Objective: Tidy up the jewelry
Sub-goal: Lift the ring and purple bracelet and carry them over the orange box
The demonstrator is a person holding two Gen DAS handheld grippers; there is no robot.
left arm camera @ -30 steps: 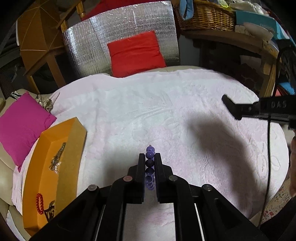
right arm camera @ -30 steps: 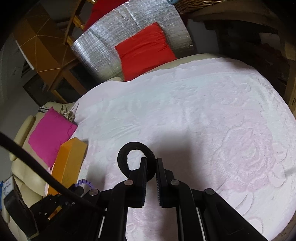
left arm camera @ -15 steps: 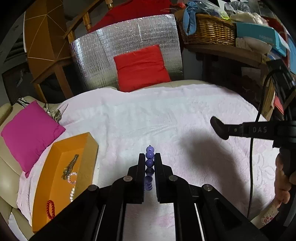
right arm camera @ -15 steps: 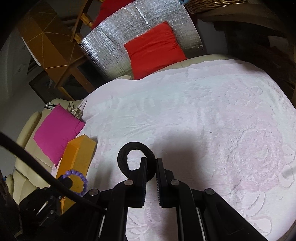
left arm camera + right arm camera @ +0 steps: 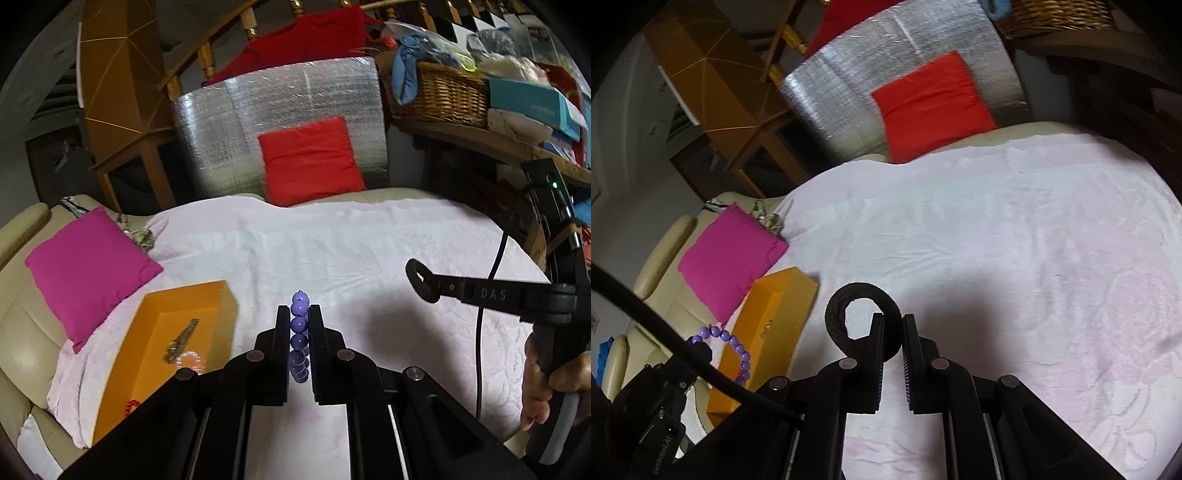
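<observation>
Change: since a second ago both claws have risen from the blanket; in the left view more of the room shows and the box has slid toward the middle, and in the right view the beads have come up clear beside the box.

Left view, left claw [image 5: 299,314]: narrow, clamped on the beads [image 5: 299,334], a purple bracelet seen edge-on as a column between the fingers, held in the air.
Left view, box [image 5: 218,306]: orange, open, on the blanket [image 5: 332,243] to the lower left of the claw; inside lie a dark metal piece [image 5: 181,339], a pale pink bead ring [image 5: 190,362] and a bit of red beads [image 5: 133,406] at the near end.
Left view, right claw [image 5: 417,277]: comes in from the right, side-on, with the band [image 5: 421,282] at its tip; a hand [image 5: 554,380] grips the handle.
Left view, pillows: pink pillow [image 5: 88,269] just behind the box, red pillow [image 5: 310,158] against a foil sheet [image 5: 236,125] at the far edge.

Right view, right claw [image 5: 893,321]: narrow, pinching the band [image 5: 838,317], a black fabric loop that sticks out up and to the left of the fingers.
Right view, beads [image 5: 737,349]: an arc of purple beads at lower left, held by the left claw, in front of the box [image 5: 775,306].
Right view, blanket [image 5: 997,229]: pale pink, embossed with flowers.
</observation>
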